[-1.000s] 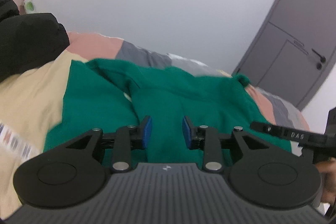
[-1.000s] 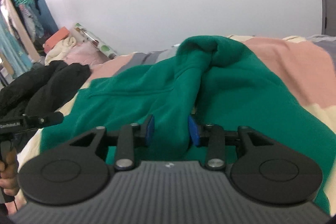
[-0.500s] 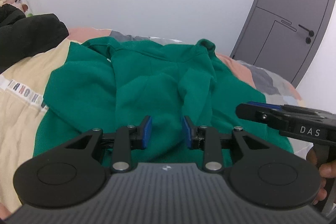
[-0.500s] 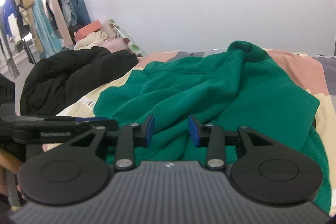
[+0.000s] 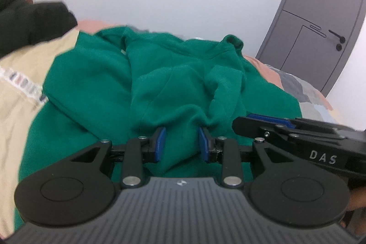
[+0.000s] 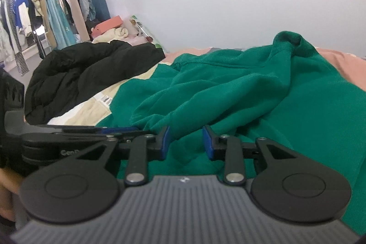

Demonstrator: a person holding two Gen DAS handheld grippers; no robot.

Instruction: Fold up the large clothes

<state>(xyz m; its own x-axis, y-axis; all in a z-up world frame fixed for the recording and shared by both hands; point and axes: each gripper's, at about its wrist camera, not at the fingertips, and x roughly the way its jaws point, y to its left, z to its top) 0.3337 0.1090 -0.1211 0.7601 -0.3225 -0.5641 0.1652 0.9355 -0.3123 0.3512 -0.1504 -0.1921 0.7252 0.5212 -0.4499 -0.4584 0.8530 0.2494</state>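
A: Location of the green hoodie [image 5: 183, 74]?
B: Rumpled on the patchwork bedspread [image 5: 20, 106], beside a black jacket [image 6: 91, 70].
A: Left gripper [image 5: 182, 141]?
B: Part-open jaws clamp a fold of hoodie cloth.
A: Right gripper [image 6: 185, 141]?
B: Just been closing; cloth lies between its 2 pads, grip unclear.

You have drawn both grippers back toward you; the green sweatshirt [image 5: 183, 84] now lies lower and flatter, and your right gripper [image 6: 185, 141] has narrowed over its fabric.
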